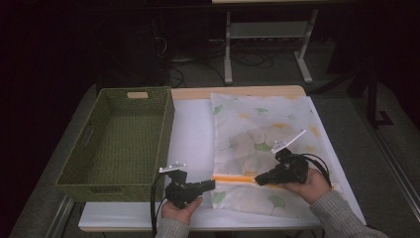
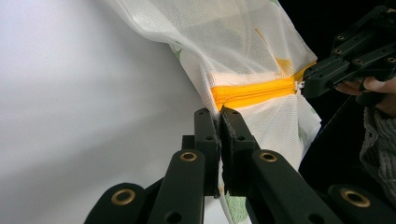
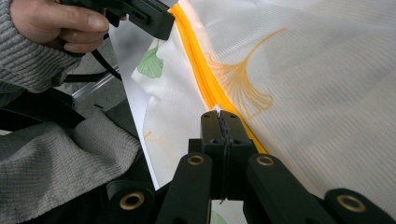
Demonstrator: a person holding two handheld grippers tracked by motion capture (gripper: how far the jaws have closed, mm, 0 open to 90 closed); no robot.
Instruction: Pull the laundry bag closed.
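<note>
A white mesh laundry bag [image 1: 262, 144] printed with green and yellow leaves lies flat on the right half of the tabletop [image 1: 190, 134], on a white sheet. An orange zipper [image 1: 232, 179] runs across the bag near its front edge.

The left gripper [image 1: 210, 184], held in the person's left hand [image 1: 179, 209], points right toward the bag's near left corner. In the left gripper view its jaws are clenched on the bag's fabric at the left end of the zipper [image 2: 252, 93], with cloth pinched between the pads.

The right gripper [image 1: 258, 180], held in the right hand [image 1: 311, 184], points left along the zipper line. In the right gripper view its jaws are pressed tight together right on the zipper [image 3: 205, 81]. The left gripper view shows a small white zipper pull [image 2: 297, 87] at the tip of those jaws; whether the pull itself is pinched I cannot tell for certain, though the tip touches it. The stretch of zipper between the two grippers appears closed.

A green woven basket [image 1: 119, 144] stands on the left half of the tabletop, just beside the bag's sheet and well apart from both grippers. Grey knitted sleeves [image 1: 341, 213] cover both forearms.
</note>
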